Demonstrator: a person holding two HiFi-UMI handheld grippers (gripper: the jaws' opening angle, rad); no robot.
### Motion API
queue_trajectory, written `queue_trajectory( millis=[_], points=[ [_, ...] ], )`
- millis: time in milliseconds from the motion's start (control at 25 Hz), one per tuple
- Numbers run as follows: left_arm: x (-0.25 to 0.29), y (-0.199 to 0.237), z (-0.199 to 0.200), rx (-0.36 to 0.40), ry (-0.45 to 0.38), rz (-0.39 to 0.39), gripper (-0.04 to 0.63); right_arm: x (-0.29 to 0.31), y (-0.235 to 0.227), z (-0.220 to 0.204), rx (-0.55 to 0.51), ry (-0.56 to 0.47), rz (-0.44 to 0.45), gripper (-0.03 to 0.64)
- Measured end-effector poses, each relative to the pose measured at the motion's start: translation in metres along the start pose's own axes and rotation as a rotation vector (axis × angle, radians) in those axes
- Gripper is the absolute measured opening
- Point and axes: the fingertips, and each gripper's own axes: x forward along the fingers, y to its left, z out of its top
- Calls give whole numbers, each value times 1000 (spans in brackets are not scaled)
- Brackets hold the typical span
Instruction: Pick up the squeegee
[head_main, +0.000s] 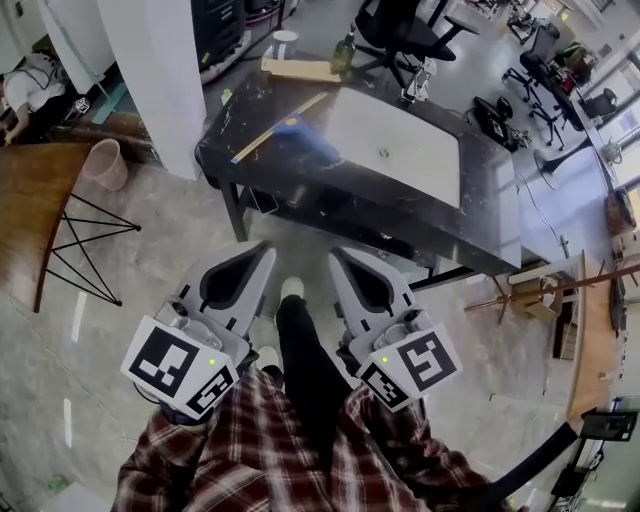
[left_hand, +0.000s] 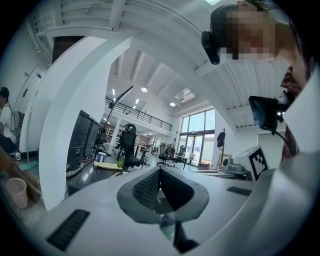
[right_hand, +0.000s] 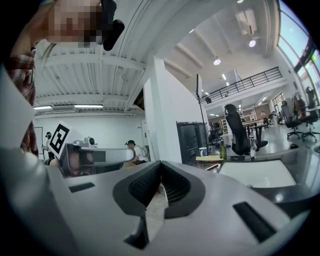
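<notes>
The squeegee (head_main: 290, 128), a long wooden handle with a blue head, lies on the far left part of a dark table (head_main: 480, 215), beside a white sheet (head_main: 400, 145). Both grippers are held low in front of the person, short of the table's near edge and apart from the squeegee. My left gripper (head_main: 262, 252) (left_hand: 159, 170) has its jaws closed together with nothing between them. My right gripper (head_main: 340, 256) (right_hand: 159, 166) is likewise shut and empty. Each points level towards the table.
A white pillar (head_main: 165, 70) and a pale waste bin (head_main: 105, 163) stand left of the table. A wooden table (head_main: 30, 210) is further left. A green bottle (head_main: 343, 55), a white cup (head_main: 284, 42) and an office chair (head_main: 400, 30) are at the far side.
</notes>
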Motion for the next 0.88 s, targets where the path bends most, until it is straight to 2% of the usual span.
queue_trajectory(
  millis=[520, 880],
  points=[
    [135, 108, 40, 36, -30, 59, 9, 127, -123, 40, -10, -27, 49, 12],
    [207, 148, 60, 62, -34, 94, 9, 176, -193, 60, -10, -37, 76, 12]
  ],
)
